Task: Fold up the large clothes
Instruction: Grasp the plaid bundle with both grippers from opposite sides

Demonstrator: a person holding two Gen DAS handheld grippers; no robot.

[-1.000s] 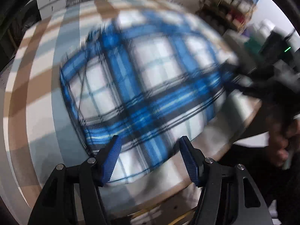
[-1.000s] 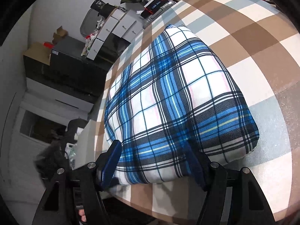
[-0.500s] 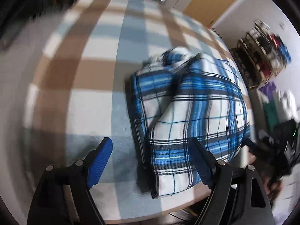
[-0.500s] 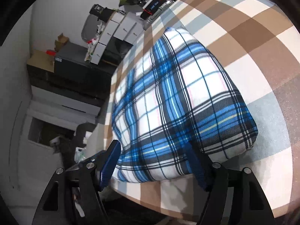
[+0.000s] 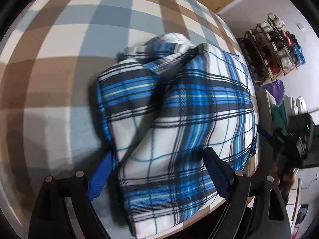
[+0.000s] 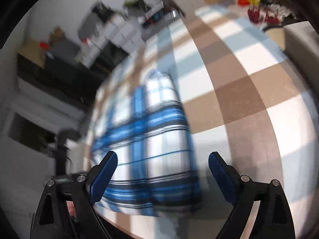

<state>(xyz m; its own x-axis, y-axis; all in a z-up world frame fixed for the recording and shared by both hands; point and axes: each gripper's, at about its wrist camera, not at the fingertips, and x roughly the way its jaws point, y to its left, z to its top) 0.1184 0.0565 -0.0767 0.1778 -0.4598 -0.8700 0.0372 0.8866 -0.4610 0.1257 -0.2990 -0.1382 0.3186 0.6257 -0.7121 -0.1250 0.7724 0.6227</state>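
Note:
A blue, white and black plaid shirt point(image 5: 191, 109) lies folded into a thick bundle on the checked tablecloth point(image 5: 59, 63), close to the table's near edge. My left gripper point(image 5: 159, 155) hovers over the bundle's near end, jaws wide and still opening. The cloth lies between the blue fingers point(image 5: 101, 171), but they do not press it. In the blurred right wrist view the shirt point(image 6: 151, 135) sits below my right gripper point(image 6: 162, 156). Its jaws are also opening, with nothing pinched. The right gripper point(image 5: 299, 139) and a hand show at the edge of the left view.
A wooden rack point(image 5: 275, 45) with stacked items stands beyond the table's right side. White boxes and a black cabinet point(image 6: 65, 73) line the wall past the far edge. Red and yellow items point(image 6: 259, 10) sit at the table's far corner. The table's front edge point(image 5: 215, 205) runs just under the shirt.
Both sets of jaws have spread wider and no longer grip the cloth. The left view swung round to the bundle's folded end. The right view shifted sideways and blurred.

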